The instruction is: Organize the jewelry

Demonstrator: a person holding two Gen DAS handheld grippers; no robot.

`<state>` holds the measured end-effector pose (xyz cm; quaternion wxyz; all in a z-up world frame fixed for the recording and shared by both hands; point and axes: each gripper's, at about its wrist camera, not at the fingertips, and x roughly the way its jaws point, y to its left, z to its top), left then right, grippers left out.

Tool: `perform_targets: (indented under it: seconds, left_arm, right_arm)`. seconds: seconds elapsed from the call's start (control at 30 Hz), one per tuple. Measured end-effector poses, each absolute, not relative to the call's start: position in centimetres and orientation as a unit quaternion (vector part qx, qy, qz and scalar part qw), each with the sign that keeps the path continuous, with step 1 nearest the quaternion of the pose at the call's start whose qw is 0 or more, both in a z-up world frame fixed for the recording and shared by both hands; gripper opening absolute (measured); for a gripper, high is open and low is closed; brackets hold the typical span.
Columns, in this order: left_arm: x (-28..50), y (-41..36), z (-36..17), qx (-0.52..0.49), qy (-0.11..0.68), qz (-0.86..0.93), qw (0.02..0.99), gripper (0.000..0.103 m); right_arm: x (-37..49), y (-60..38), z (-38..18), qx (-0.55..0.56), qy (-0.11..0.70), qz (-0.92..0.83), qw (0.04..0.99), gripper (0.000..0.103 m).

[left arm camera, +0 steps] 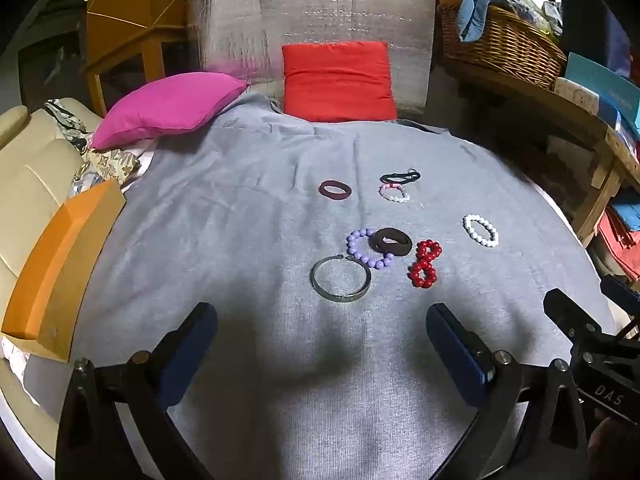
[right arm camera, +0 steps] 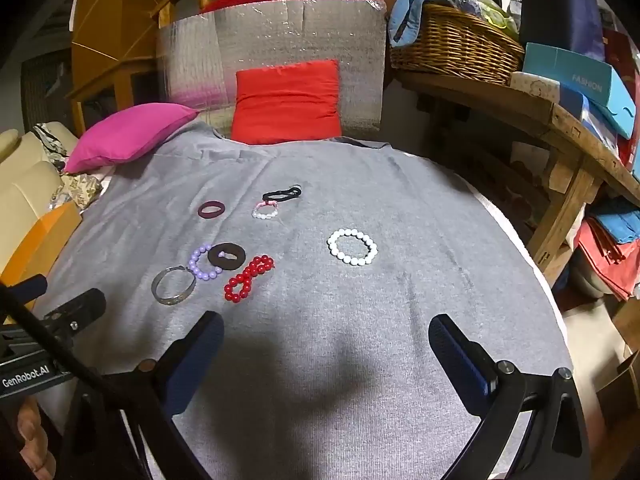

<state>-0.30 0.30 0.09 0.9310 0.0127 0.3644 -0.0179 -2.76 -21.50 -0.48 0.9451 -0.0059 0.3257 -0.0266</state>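
Observation:
Jewelry lies on a grey cloth [left arm camera: 240, 220]. A silver bangle [left arm camera: 340, 278], a purple bead bracelet [left arm camera: 362, 249], a dark brown hair tie [left arm camera: 391, 241], a twisted red bead bracelet [left arm camera: 425, 263], a white bead bracelet [left arm camera: 481, 230], a maroon hair tie [left arm camera: 335, 190], a small pink-white bracelet [left arm camera: 394, 192] and a black hair band [left arm camera: 400, 177] lie apart from both grippers. The brown tie overlaps the purple bracelet. My left gripper [left arm camera: 320, 320] is open and empty, near the bangle. My right gripper [right arm camera: 326, 332] is open and empty, short of the white bracelet [right arm camera: 352, 247].
A pink pillow [left arm camera: 168, 106] and a red pillow [left arm camera: 338, 80] lie at the cloth's far edge. An orange block [left arm camera: 60, 264] sits at the left. A wooden shelf with a wicker basket [right arm camera: 452, 44] and boxes runs along the right.

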Motion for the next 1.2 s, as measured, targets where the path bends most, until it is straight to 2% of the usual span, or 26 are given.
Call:
perform_targets:
  seconds: [1.2]
  left_arm:
    - [-0.26, 0.42, -0.33, 0.010, 0.369, -0.012, 0.929, 0.103]
  right_arm:
    - [-2.65, -21.28, -0.55, -0.013, 0.325, -0.027, 0.945, 0.103]
